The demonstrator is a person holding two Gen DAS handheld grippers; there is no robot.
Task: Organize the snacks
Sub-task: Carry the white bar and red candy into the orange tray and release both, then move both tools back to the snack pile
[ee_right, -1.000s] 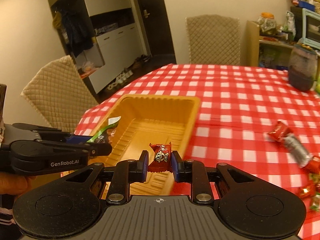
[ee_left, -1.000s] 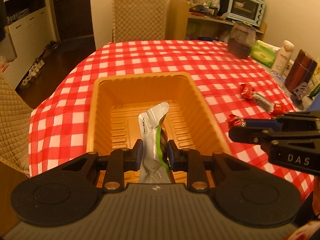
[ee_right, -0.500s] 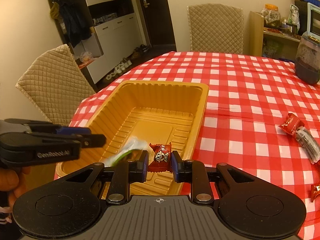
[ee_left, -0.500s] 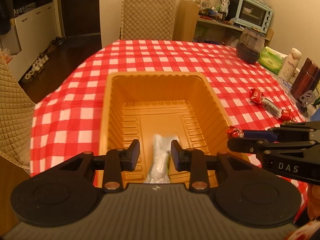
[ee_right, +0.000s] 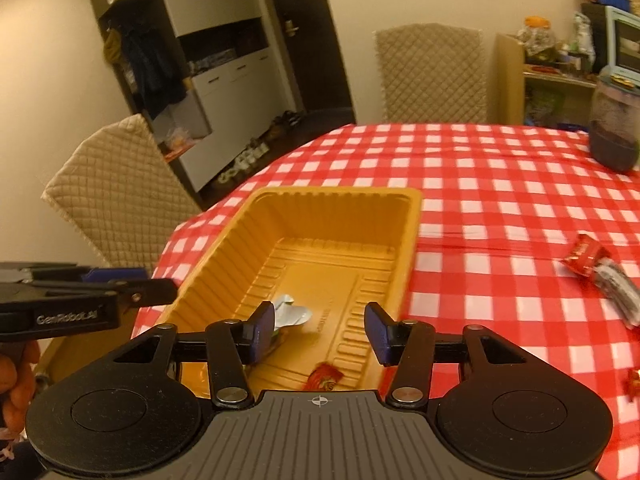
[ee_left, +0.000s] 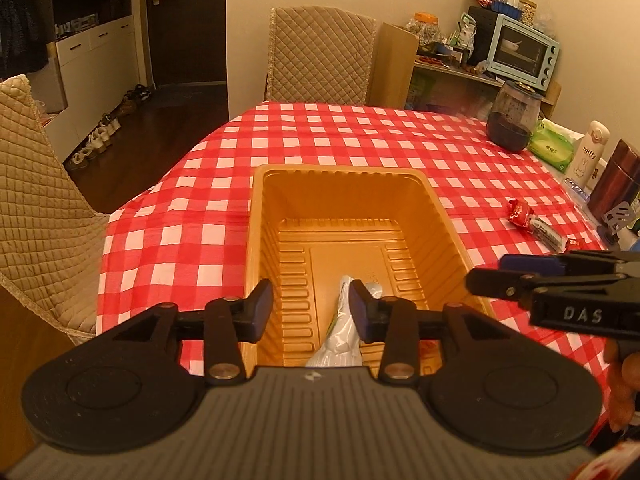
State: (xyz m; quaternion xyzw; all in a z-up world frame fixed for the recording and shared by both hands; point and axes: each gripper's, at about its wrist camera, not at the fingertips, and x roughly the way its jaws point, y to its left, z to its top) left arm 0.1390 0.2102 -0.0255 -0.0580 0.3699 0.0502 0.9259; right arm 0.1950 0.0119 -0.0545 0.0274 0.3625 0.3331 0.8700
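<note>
Both grippers have let go since a second ago: the silver-green foil sachet (ee_left: 344, 328) and red wrapped candy (ee_right: 325, 376) now lie in the orange ribbed plastic tray (ee_left: 256, 240). Left gripper (ee_left: 311, 309) and right gripper (ee_right: 320, 330) fingers stand wide, empty. Withdrawing low could catch the tray's rim and drag it along the bench.

- One orange ribbed plastic tray (ee_left: 256, 240)
- Two snacks inside it: one silver-and-green foil packet (ee_right: 290, 314), one small red wrapped candy (ee_right: 324, 376)
- Two quilted beige chairs (ee_left: 322, 62)
- One dark glass jar (ee_left: 514, 122)
- One pale blue toaster oven (ee_left: 522, 50)
</note>
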